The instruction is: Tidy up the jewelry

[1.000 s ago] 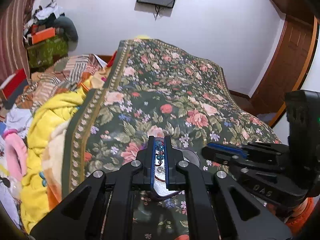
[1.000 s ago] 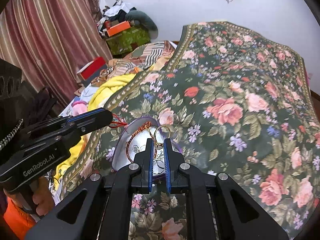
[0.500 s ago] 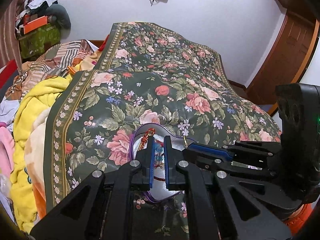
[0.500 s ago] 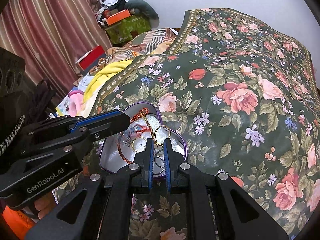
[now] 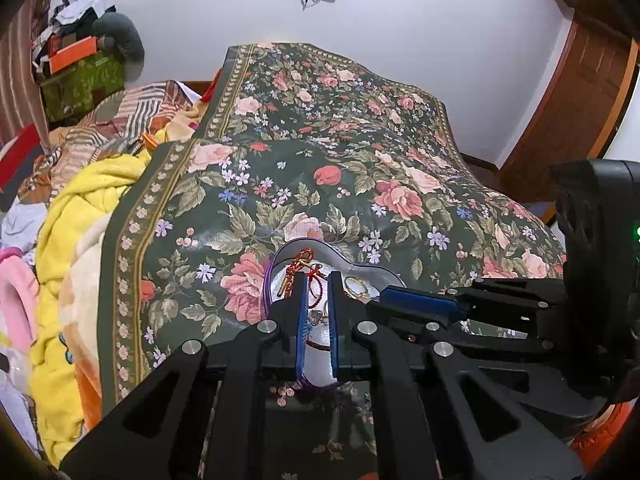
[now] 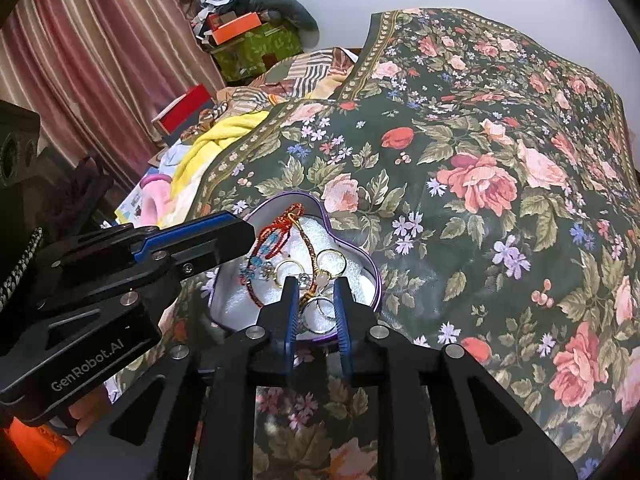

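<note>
Right wrist view shows a heart-shaped tin (image 6: 372, 276) with a purple rim on the flowered bedspread (image 6: 480, 184), and the jewelry lies inside it on white foam: a red beaded bracelet (image 6: 276, 232), two gold rings (image 6: 332, 260) and a silver ring (image 6: 316, 310). The right gripper (image 6: 316, 294) hangs over the near part of the tin, and its jaws are opening; the silver ring shows in the gap between them, but I cannot tell if the pads touch it. The left gripper (image 5: 318, 292) has its jaws almost pressed together, with a narrow gap; a red cord (image 5: 316, 280) shows in this gap, and I cannot tell if it is pinched. In my judgement the step in hand is to take one piece out of the tin. To do it well, the right jaws should spread enough to go around only one ring, come down straight, and close gently so that the ring does not slip away on the foam. The cords are tangled near the rings, so a slow lift is safer, and the left gripper can keep the tin steady.
</note>
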### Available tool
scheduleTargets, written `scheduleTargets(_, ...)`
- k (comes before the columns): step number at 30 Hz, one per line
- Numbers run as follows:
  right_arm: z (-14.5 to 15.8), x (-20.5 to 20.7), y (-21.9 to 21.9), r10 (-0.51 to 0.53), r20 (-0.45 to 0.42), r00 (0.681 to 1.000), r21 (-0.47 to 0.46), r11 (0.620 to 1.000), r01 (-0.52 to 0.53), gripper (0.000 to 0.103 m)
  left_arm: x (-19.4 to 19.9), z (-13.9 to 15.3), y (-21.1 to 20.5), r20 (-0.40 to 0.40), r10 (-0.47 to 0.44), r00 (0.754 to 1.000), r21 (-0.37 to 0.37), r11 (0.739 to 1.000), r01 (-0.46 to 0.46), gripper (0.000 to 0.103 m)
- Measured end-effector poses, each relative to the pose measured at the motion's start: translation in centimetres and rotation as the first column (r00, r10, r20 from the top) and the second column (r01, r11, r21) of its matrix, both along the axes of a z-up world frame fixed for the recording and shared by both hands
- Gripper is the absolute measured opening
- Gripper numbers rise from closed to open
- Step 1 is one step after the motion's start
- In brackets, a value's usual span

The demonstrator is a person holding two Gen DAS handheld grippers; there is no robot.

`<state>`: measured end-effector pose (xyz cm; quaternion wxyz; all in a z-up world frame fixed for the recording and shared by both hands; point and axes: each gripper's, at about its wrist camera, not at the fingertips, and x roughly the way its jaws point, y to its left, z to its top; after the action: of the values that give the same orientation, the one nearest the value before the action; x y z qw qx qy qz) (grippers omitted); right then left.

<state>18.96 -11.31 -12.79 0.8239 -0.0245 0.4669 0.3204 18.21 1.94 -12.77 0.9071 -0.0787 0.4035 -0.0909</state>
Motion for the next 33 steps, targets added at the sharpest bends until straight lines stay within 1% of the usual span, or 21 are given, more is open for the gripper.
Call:
scheduleTargets(4, 1.5, -1.0, -0.4, -0.004, 0.038, 0.999, 0.002, 1.0, 0.004, 0.016, -1.1, 1.5, -0.1, 0.035, 0.012, 0.999, 0.022, 1.0, -0.012, 0.01)
scheduleTargets(6, 2.8, -1.7, -0.8, -0.012, 0.069, 0.998, 0.013, 1.0, 0.011, 0.016, -1.8, 2.6, -0.2, 0.063, 0.017, 0.998, 0.029, 0.999, -0.018, 0.016)
scheduleTargets(8, 4.2, -2.3, -1.3, -0.023, 0.104, 0.994, 0.029, 0.999, 0.021, 0.016, -2.8, 3.9, -0.2, 0.099, 0.023, 0.995, 0.039, 0.999, -0.027, 0.025)
scheduleTargets(11, 6.5, -3.5, -2.1, -0.05, 0.167, 0.985, 0.058, 0.997, 0.041, 0.016, -4.4, 6.1, -0.2, 0.163, 0.035, 0.986, 0.059, 0.997, -0.045, 0.026)
scheduleTargets(14, 9.4, -5.2, -3.1, -0.084, 0.243, 0.966, 0.098, 0.993, 0.061, 0.016, -6.3, 8.6, -0.2, 0.234, 0.049, 0.971, 0.066, 0.996, -0.066, 0.027)
scheduleTargets(16, 11.2, -6.3, -3.6, -0.103, 0.291, 0.951, 0.125, 0.99, 0.069, 0.016, -7.8, 10.4, -0.2, 0.286, 0.059, 0.956, 0.063, 0.995, -0.08, 0.027)
scheduleTargets(20, 14.7, -9.4, -4.5, -0.145, 0.391, 0.909, 0.192, 0.979, 0.074, 0.016, -10.8, 13.3, -0.4, 0.379, 0.077, 0.922, 0.059, 0.992, -0.107, 0.027)
scheduleTargets(23, 16.5, -11.4, -5.1, -0.175, 0.454, 0.874, 0.231, 0.97, 0.074, 0.016, -13.4, 15.2, -0.6, 0.46, 0.11, 0.881, 0.059, 0.986, -0.154, 0.028)
scheduleTargets(24, 17.2, -12.5, -5.3, -0.191, 0.479, 0.857, 0.251, 0.965, 0.075, 0.017, -14.2, 15.6, -0.7, 0.483, 0.118, 0.868, 0.058, 0.984, -0.166, 0.028)
scheduleTargets(25, 17.6, -13.1, -5.6, -0.201, 0.496, 0.845, 0.263, 0.962, 0.074, 0.019, -15.1, 16.1, -0.7, 0.505, 0.126, 0.854, 0.054, 0.983, -0.177, 0.03)
scheduleTargets(26, 18.0, -13.7, -5.8, -0.21, 0.511, 0.833, 0.272, 0.959, 0.074, 0.026, -15.9, 16.6, -0.7, 0.526, 0.133, 0.84, 0.05, 0.981, -0.186, 0.032)
scheduleTargets(27, 18.5, -14.5, -5.9, -0.224, 0.536, 0.814, 0.283, 0.956, 0.077, 0.031, -16.6, 16.9, -0.8, 0.542, 0.137, 0.829, 0.047, 0.98, -0.193, 0.034)
scheduleTargets(28, 18.7, -15.1, -6.1, -0.235, 0.554, 0.799, 0.288, 0.954, 0.081, 0.043, -17.4, 17.2, -0.9, 0.562, 0.144, 0.815, 0.045, 0.978, -0.204, 0.035)
scheduleTargets(29, 18.9, -15.8, -6.2, -0.252, 0.581, 0.774, 0.293, 0.952, 0.09, 0.051, -18.0, 17.5, -0.9, 0.576, 0.148, 0.804, 0.046, 0.976, -0.212, 0.037)
scheduleTargets(30, 19.1, -16.4, -6.3, -0.267, 0.604, 0.751, 0.298, 0.95, 0.098, 0.054, -18.6, 17.8, -0.9, 0.59, 0.149, 0.794, 0.046, 0.975, -0.218, 0.038)
scheduleTargets(31, 19.3, -16.9, -6.3, -0.275, 0.62, 0.735, 0.3, 0.949, 0.101, 0.059, -19.3, 18.1, -0.9, 0.604, 0.152, 0.782, 0.044, 0.974, -0.223, 0.041)
scheduleTargets(33, 19.5, -17.6, -6.3, -0.286, 0.637, 0.716, 0.306, 0.946, 0.106, 0.065, -20.3, 18.5, -1.1, 0.625, 0.155, 0.765, 0.036, 0.973, -0.227, 0.054)
